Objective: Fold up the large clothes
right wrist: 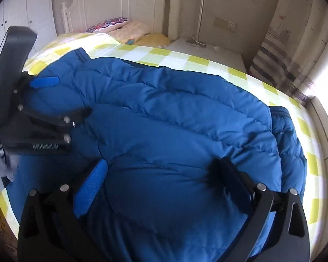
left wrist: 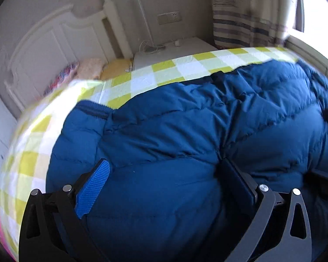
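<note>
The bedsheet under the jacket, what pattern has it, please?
Yellow-green and white checks, clearest in the left wrist view.

The blue padded jacket (right wrist: 175, 131) runs off the bottom edge of both views, its lower part hidden behind the right gripper (right wrist: 164, 170) and, in the other view, the left gripper (left wrist: 166, 172); beyond the jacket the checked sheet (left wrist: 32, 152) smears into blur

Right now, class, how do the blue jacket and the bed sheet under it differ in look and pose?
The jacket is plain deep blue; the sheet is checked yellow and white. The jacket is puffy, quilted and bunched up; the sheet lies thin and flat. The jacket lies on top; the sheet is underneath. Both are fabric on the bed.
</note>
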Motion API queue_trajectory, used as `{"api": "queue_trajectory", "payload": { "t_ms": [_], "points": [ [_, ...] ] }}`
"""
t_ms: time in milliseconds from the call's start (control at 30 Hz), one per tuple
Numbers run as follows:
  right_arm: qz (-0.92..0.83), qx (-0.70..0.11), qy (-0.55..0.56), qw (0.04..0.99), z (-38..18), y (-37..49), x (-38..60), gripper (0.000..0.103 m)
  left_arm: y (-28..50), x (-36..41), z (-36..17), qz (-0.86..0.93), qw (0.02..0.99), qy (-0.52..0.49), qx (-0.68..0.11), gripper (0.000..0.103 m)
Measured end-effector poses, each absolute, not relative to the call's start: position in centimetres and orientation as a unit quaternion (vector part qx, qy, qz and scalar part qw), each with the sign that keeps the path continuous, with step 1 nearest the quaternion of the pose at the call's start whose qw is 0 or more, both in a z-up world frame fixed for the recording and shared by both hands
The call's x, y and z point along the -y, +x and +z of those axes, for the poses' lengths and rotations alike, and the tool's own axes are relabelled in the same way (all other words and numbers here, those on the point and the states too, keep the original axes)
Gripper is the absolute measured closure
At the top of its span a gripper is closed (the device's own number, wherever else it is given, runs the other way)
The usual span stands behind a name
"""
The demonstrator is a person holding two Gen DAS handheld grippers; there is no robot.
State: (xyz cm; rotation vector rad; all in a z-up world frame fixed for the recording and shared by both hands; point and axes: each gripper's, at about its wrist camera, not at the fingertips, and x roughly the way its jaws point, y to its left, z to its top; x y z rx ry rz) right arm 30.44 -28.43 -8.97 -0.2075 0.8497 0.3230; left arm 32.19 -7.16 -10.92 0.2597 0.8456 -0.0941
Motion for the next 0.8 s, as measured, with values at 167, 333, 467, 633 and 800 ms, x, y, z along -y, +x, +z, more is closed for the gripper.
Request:
{"api": "queue_trajectory", "payload": {
  "t_ms": [167, 333, 467, 633, 800],
  "points": [
    [0.137, -0.376, -0.052, 0.915, -6.7, 27.7, 31.7, 0.003, 30.0, 2.4, -8.6, -0.036, 0.921, 0.047, -0.386, 0.004],
    [0.081, -0.398, 0.029, 0.914, -9.8, 26.6, 39.3, 0.002, 28.5, -5.5, -10.8, 0.013, 0.91, -0.055, -0.41, 0.004],
    [0.065, -0.385, 0.034, 0.92, -9.6, 25.7, 39.6, 0.003, 28.1, -7.4, -11.1, 0.01, 0.904, -0.109, -0.413, 0.004],
    [0.124, -0.336, -0.014, 0.934, -6.3, 21.5, 33.7, 0.003, 22.8, -1.2, -8.3, -0.023, 0.934, -0.029, -0.355, 0.004],
    [0.154, -0.352, -0.108, 0.917, -10.0, 21.2, 28.2, 0.002, 21.2, 5.4, -11.7, -0.03, 0.928, 0.105, -0.355, 0.004]
  ]
}}
